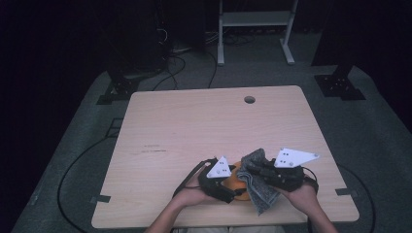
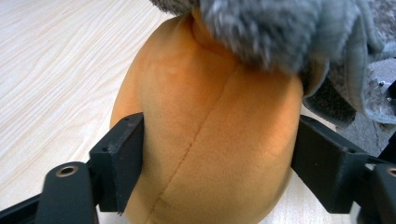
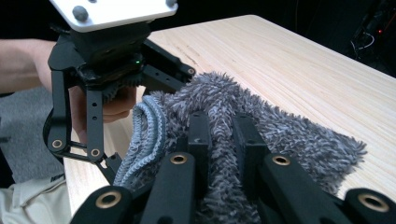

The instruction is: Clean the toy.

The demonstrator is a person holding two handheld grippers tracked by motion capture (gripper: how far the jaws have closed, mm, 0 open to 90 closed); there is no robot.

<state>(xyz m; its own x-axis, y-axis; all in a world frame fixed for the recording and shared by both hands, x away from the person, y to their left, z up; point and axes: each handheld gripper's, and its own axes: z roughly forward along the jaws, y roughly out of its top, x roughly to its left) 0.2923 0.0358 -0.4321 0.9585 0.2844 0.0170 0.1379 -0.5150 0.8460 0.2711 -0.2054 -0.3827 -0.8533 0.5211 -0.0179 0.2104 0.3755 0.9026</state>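
Two black jaws are closing in on the sides of an orange plush toy in the left gripper view, the pads pressing into its soft flanks so that the fabric is bulging a little between them. That grip looks to be serving as an anchor: the left gripper is pinning the toy near the front edge of the table so it is not sliding while the other tool is working on it. Its jaws are standing about half apart, kept there by the toy's width.

Over the toy's top, a grey fluffy cloth is lying bunched and touching it. In the right gripper view, the right gripper is pinching a fold of that cloth with its jaws drawn fully together, the pile swelling up around them, and its ribbed hem is curling out to one side. From above, the cloth is hanging from that gripper and draping down beside the toy, which is sitting between the two tools.

Judging by this, the person is wiping or covering the toy with the cloth, one hand steadying and the other hand guiding the fabric across it.
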